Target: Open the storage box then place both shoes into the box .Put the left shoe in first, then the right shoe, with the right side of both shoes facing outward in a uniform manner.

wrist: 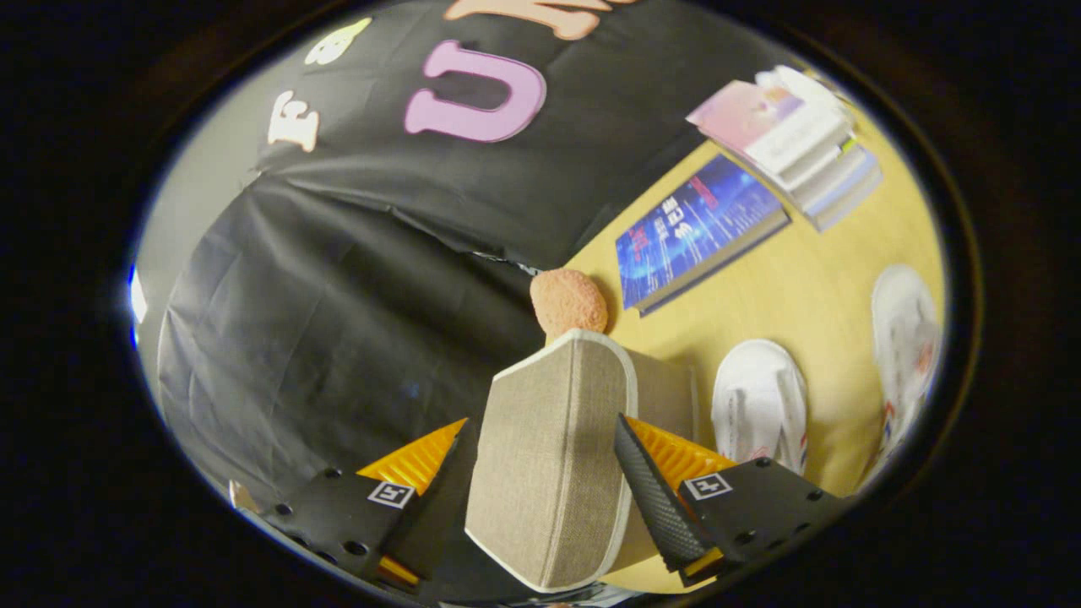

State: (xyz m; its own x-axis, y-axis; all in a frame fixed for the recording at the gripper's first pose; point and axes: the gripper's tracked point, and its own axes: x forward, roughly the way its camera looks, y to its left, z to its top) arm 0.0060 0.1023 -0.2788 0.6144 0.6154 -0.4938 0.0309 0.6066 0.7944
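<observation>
The storage box's beige fabric lid [549, 456], edged in white, stands raised between my fingers. My gripper [540, 422] is shut on it, one finger pressing each face. Behind the lid, part of the box's beige body [667, 388] shows on the yellow table [811, 287]. Two white shoes with red and blue marks lie on the table beyond the box. The nearer shoe [758, 401] is just past my right finger [646, 481]. The other shoe [905, 338] lies farther out. What is inside the box is hidden by the lid.
An orange fuzzy ball [568, 301] sits at the table's edge just beyond the lid. A blue book [697, 228] lies flat past it, and a stack of pale books [794, 139] is farther back. Black cloth wall hangs to the left.
</observation>
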